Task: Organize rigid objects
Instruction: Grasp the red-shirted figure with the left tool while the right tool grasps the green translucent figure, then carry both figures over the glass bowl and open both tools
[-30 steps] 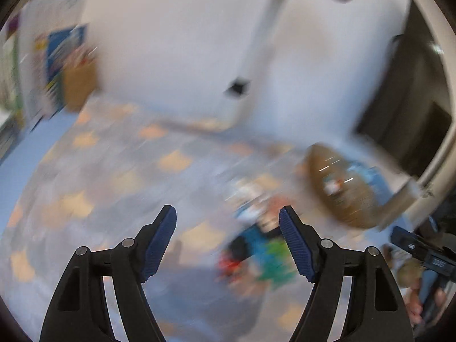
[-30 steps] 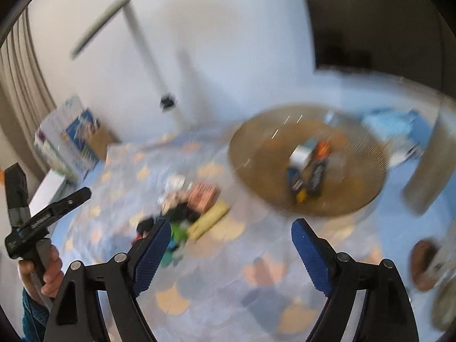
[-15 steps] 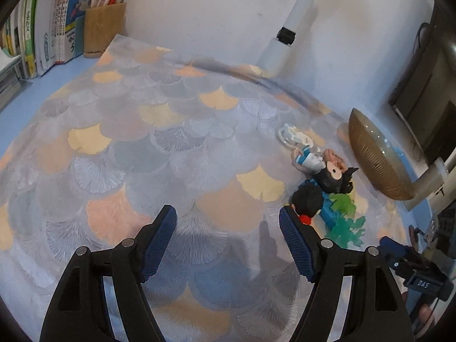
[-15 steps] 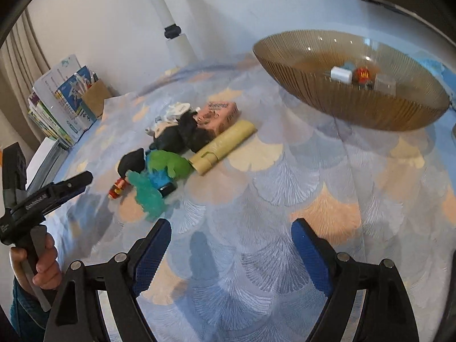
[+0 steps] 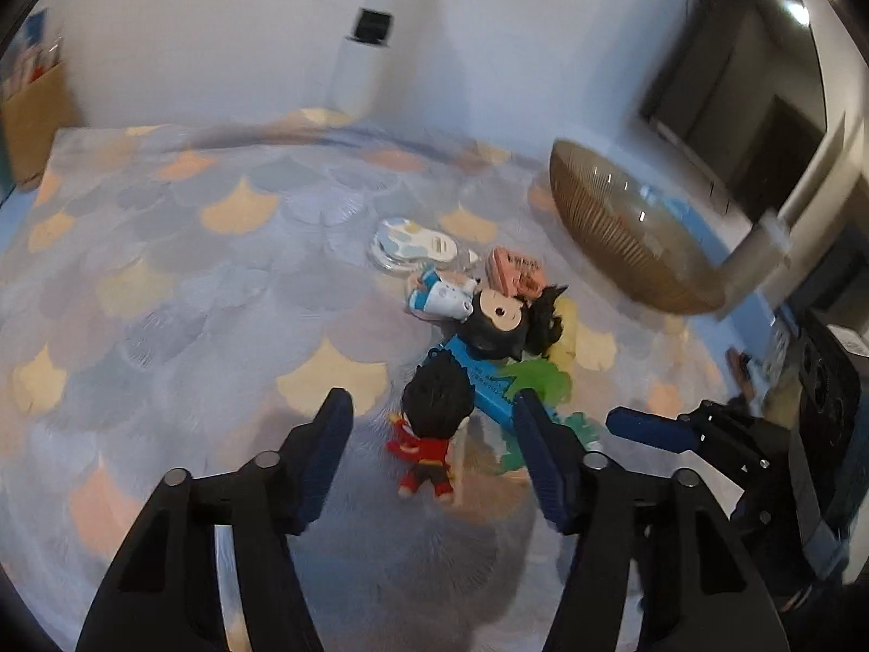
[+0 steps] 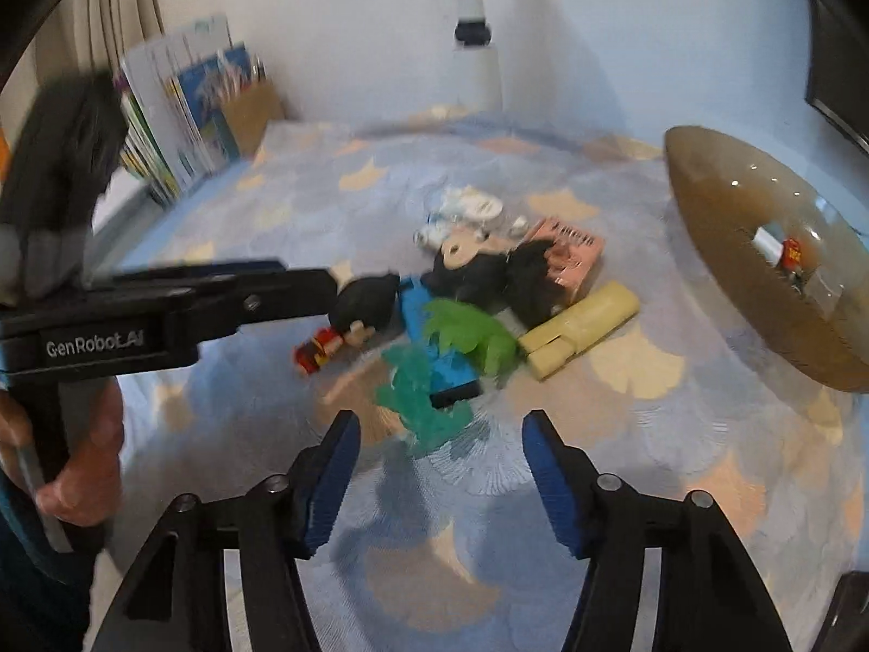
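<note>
My fingers (image 5: 535, 467) are matt black plastic with ribbed blue pads. Beside the bowl (image 5: 608, 228), ribbed brown glass with glossy glints, the cloth (image 5: 163, 271) looks soft and matt. Near the bowl lie a translucent teal rubbery figure (image 6: 418, 396) and a dull cream plastic tube (image 6: 581, 328)

left wrist: looks down, close | right wrist: same | shared: toy pile (image 5: 478, 337)

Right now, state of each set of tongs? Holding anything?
Left tongs: closing around the red-suited figurine, pads not yet on it, nothing held.
Right tongs: closing, empty; the teal toy lies just ahead.
</note>
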Available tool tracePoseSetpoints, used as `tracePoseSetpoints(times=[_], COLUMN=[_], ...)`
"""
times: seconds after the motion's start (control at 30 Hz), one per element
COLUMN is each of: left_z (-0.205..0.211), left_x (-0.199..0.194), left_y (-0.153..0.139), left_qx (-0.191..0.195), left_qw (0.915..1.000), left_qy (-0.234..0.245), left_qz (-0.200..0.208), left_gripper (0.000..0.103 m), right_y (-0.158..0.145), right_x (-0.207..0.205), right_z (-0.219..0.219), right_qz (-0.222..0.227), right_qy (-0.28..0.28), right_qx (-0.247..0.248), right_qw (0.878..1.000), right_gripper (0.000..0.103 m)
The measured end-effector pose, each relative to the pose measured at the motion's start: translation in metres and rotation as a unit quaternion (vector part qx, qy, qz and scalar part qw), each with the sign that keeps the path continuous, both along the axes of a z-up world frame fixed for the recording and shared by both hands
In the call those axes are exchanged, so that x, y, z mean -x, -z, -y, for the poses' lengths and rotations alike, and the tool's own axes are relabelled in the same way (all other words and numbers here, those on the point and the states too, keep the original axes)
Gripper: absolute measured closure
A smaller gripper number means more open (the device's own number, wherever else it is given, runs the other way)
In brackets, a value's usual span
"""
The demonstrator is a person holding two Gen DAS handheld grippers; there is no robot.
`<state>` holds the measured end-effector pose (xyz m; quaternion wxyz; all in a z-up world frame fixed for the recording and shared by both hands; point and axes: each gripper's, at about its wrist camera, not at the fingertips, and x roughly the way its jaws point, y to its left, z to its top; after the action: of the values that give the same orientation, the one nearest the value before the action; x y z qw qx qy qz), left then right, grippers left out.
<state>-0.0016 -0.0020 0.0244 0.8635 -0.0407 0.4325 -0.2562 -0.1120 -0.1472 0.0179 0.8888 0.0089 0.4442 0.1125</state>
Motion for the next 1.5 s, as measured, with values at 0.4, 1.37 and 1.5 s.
tracePoseSetpoints(times=[0.4,1.37,1.5], left_z=[0.023,-0.008,-0.001], left_x=[-0.020,0.041,0.042], left_y=[0.024,0.029,0.025], left_qx=[-0.031,-0.024,-0.050], left_qw=[0.9992,0.9984,0.9969], left_qy=[0.015,-0.051,-0.060], left_qz=[-0.022,0.004,0.009], left_gripper=[0.072,0.072,0.072], right_y=[0.015,0.016,0.016], right_x=[-0.017,0.052,0.050], right_z=[-0.011,0.026,0.022], right_qz=[-0.010,-0.033,-0.028], right_qy=[-0.004,-0.006,0.007], right_qx=[0.017,-0.014,0.009], right_qw=[1.000,0.999,1.000], right_gripper=[0.072,0.051,0.066])
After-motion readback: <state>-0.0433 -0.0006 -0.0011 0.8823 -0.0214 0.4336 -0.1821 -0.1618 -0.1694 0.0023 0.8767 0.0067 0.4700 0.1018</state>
